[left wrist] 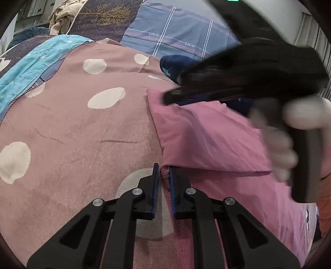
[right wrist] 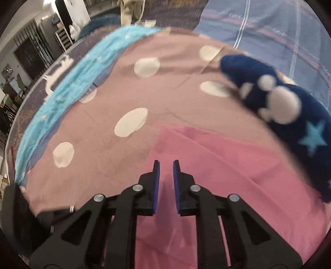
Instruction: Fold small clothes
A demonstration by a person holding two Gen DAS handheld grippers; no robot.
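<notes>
A pink garment (left wrist: 206,136) lies partly folded on the polka-dot bedspread (left wrist: 82,128). My left gripper (left wrist: 164,171) is shut on the garment's hemmed left edge at the fold. My right gripper (left wrist: 171,97) shows blurred at the garment's far corner in the left wrist view, held by a gloved hand (left wrist: 283,149). In the right wrist view the right gripper (right wrist: 166,165) hovers over the pink garment (right wrist: 217,175), its jaws a little apart with nothing between them.
A dark blue fleece garment (right wrist: 275,107) with white shapes and a blue star lies beyond the pink one. A turquoise cloth (left wrist: 26,68) lies at the bedspread's far left. A blue plaid pillow (left wrist: 178,35) and a beige garment (left wrist: 64,18) sit at the back.
</notes>
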